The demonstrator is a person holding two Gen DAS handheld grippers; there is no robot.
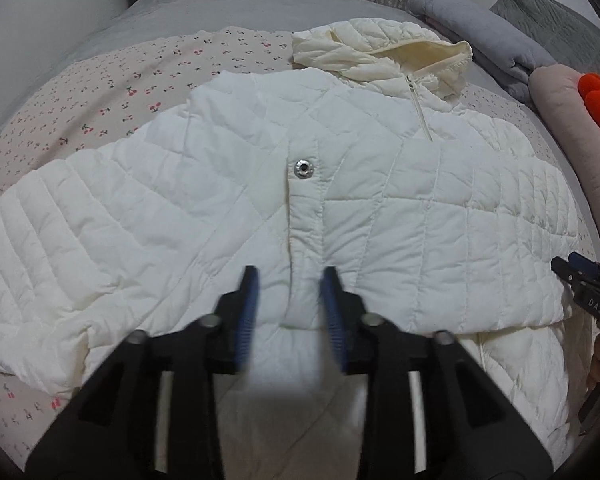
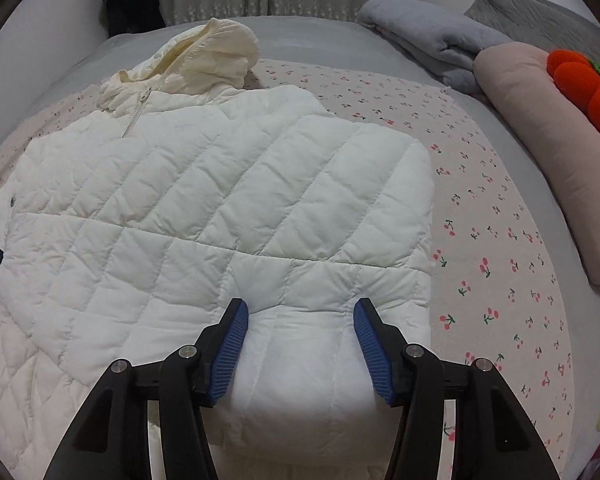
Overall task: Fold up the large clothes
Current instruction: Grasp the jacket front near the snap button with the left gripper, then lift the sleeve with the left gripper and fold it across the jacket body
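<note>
Quilted jacket (image 1: 228, 208) lay flat on bed (image 2: 500, 240), ready for folding. Left gripper (image 1: 290, 312) apart astride placket; right gripper (image 2: 300, 344) straddled raised fabric, grip unclear.

White quilted jacket (image 1: 228, 208) spread on cherry-print sheet (image 1: 100, 92).
Left gripper (image 1: 290, 276) straddles the snap placket (image 1: 304, 240), pads blurred, apparently not pressing; hood (image 1: 380, 48) far.

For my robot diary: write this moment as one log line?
white jacket: flat on bed | left gripper: open over cuff | right gripper: pinching folded sleeve
</note>
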